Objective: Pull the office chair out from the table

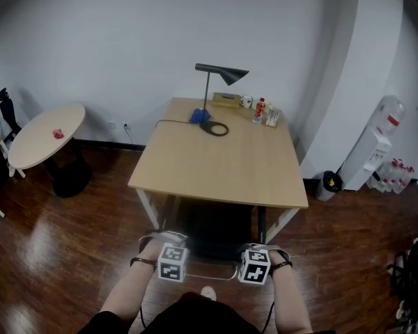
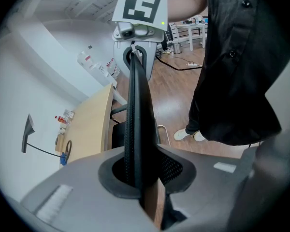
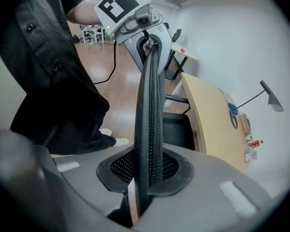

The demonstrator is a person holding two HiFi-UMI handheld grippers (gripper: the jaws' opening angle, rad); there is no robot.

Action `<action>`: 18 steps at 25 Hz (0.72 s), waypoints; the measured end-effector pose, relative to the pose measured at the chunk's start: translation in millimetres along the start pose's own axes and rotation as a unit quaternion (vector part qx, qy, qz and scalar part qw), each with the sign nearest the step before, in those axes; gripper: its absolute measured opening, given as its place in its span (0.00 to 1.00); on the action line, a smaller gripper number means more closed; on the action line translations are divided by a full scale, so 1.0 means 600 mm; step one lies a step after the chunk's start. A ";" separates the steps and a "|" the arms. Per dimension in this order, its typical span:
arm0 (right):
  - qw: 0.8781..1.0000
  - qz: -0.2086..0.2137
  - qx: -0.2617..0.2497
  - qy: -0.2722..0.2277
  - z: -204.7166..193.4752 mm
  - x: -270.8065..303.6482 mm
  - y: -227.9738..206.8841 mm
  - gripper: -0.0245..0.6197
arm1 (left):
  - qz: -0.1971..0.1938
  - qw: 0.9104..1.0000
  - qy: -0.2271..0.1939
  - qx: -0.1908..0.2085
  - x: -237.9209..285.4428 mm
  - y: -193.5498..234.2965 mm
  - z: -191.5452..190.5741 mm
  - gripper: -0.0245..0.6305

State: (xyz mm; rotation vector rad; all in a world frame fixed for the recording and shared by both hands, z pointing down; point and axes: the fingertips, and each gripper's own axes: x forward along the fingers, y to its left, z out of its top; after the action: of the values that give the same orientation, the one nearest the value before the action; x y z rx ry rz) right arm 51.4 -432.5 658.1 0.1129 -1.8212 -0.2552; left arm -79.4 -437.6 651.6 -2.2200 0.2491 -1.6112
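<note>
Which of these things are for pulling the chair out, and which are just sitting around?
For the job:
office chair, its backrest pinched by the left gripper and the right gripper; the table it sits at.

Just lying about:
desk lamp, small bottle, mug, round side table, bin, water dispenser.

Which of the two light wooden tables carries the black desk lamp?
The rectangular table in the middle; the black desk lamp stands near its far edge. The round table at left bears just a small red thing.
</note>
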 end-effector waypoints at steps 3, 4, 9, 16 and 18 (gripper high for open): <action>1.000 0.009 0.004 0.000 0.004 -0.008 0.024 0.15 | -0.004 1.000 -0.001 0.000 -0.009 -0.020 0.005 0.15; 1.000 0.015 0.006 -0.001 0.008 -0.012 0.033 0.15 | -0.007 1.000 -0.002 -0.001 -0.013 -0.026 0.007 0.15; 1.000 0.013 0.012 0.000 0.010 -0.020 0.065 0.15 | -0.007 1.000 -0.003 -0.001 -0.025 -0.055 0.016 0.15; 1.000 0.008 0.018 0.001 0.017 -0.032 0.112 0.15 | -0.010 1.000 -0.006 0.005 -0.046 -0.099 0.027 0.15; 1.000 0.012 0.019 0.000 0.018 -0.036 0.127 0.15 | -0.010 1.000 -0.005 0.009 -0.050 -0.112 0.031 0.15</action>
State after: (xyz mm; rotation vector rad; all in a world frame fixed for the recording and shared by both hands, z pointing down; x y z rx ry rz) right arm 51.1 -352.4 652.8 0.1178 -1.8260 -0.2043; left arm -77.1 -361.9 647.5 -2.2233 0.2095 -1.6064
